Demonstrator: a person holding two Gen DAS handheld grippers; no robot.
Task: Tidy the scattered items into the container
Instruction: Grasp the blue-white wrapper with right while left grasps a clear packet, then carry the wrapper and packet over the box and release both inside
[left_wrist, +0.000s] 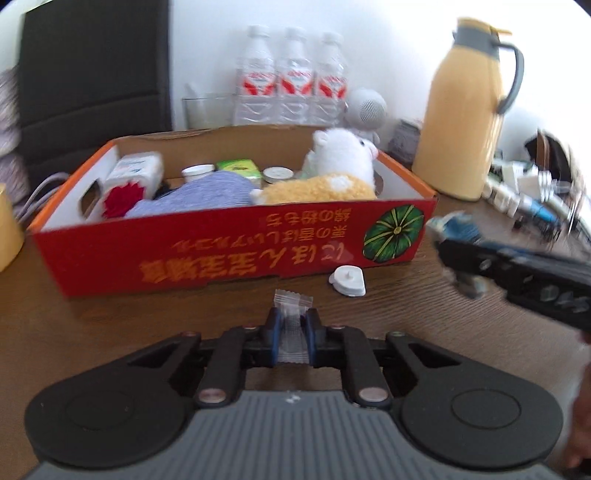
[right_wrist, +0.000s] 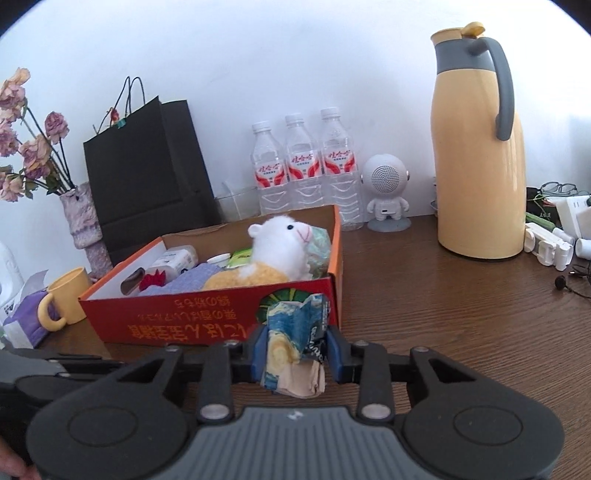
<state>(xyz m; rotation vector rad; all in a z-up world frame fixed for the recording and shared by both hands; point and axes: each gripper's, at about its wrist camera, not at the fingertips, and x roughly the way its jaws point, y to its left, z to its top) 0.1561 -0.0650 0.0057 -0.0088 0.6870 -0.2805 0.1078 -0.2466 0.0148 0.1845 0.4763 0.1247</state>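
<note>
1. My left gripper (left_wrist: 291, 325) is clenched on a small clear sweet wrapper (left_wrist: 291, 314); its crimped end sticks out past the blue pads, above the brown wooden table (left_wrist: 147, 317).
2. My right gripper (right_wrist: 295, 350) is clamped on a crumpled tissue packet (right_wrist: 291, 339) printed in blue and yellow, with a beige fold hanging out below the pads. In the left wrist view this gripper comes in from the right, blurred, near the right front corner of the box.
3. The red cardboard box (left_wrist: 207, 251) stands just ahead of both grippers, open at the top, its printed front wall facing me with a green pumpkin picture at the right.
4. Inside the box a white and yellow plush alpaca (right_wrist: 280, 251) lies at the right end, its head raised above the rim. Beside it lies a blue striped cloth (left_wrist: 207, 195), with a red flower (left_wrist: 120, 201) and a white packet (left_wrist: 136, 171) at the left end.
5. A white plastic tag (left_wrist: 347, 280) lies on the table just before the box, ahead and to the right of the sweet.
6. Behind the box stand three water bottles (right_wrist: 303, 166), a small white robot-shaped speaker (right_wrist: 386, 192) and a tall yellow thermos jug (right_wrist: 480, 147).
7. To the left of the box is a yellow mug (right_wrist: 66, 299).
</note>
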